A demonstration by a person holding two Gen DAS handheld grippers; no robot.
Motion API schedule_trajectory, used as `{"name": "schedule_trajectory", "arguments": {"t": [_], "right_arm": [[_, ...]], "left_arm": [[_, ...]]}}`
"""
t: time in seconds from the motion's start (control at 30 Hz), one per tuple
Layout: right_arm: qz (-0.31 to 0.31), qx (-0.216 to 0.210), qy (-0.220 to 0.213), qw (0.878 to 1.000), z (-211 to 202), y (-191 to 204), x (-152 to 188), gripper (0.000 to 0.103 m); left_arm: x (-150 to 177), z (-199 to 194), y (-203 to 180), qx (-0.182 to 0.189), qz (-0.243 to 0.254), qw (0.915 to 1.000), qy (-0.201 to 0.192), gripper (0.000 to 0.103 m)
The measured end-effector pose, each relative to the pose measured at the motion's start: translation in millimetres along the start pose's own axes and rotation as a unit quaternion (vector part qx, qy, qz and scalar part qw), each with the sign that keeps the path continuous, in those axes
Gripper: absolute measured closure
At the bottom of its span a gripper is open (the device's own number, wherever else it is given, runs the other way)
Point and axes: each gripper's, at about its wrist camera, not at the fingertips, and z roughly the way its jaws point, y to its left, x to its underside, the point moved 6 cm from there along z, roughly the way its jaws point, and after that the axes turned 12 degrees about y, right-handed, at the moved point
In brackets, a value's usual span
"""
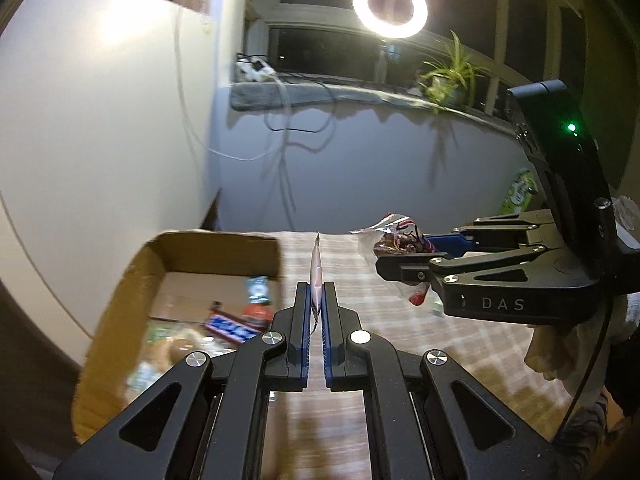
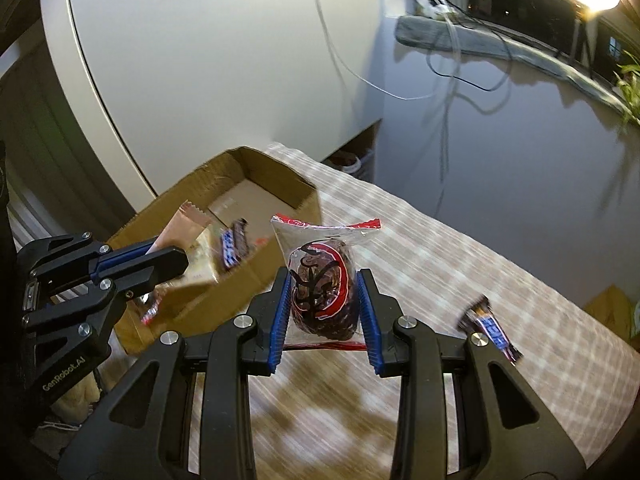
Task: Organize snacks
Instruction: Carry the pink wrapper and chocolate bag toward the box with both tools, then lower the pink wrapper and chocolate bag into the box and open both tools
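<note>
My left gripper (image 1: 317, 286) is shut on a thin pink snack packet (image 1: 316, 276), seen edge-on and held above the table beside the open cardboard box (image 1: 120, 292). From the right wrist view that same gripper (image 2: 176, 258) and its pink packet (image 2: 178, 232) hang over the box (image 2: 280, 176). My right gripper (image 2: 322, 280) is shut on a clear wrapped snack (image 2: 322, 284) with a dark brown filling and red-and-black print. In the left wrist view the right gripper (image 1: 384, 258) carries this snack (image 1: 400, 240) to the right of the box. Inside the box lie a blue candy bar (image 1: 228, 326) and other snacks.
A checked tablecloth (image 2: 460, 272) covers the table. Another blue candy bar (image 2: 490, 328) lies on it at the right. A green packet (image 1: 520, 192) shows far right. Behind stand a white cabinet (image 1: 100, 140), a windowsill with cables, a plant (image 1: 452, 68) and a ring light (image 1: 390, 6).
</note>
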Motion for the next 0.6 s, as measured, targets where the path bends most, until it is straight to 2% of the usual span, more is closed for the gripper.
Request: {"name": "schedule_trajectory", "arguments": {"t": [0.4,0.6], "right_arm": [[-0.027,-0.026,0.012,0.999,39.5,43.1,-44.7,0.069],[-0.034,-0.035,0.022,0.999,57.5,54.6,-58.2,0.069]], "left_arm": [[3.1,5.5,70.7,-0.031,-0.047,0.9984,0.009,0.099],[3.8,9.4,86.7,-0.036,-0.059,0.9976,0.011,0.099]]}}
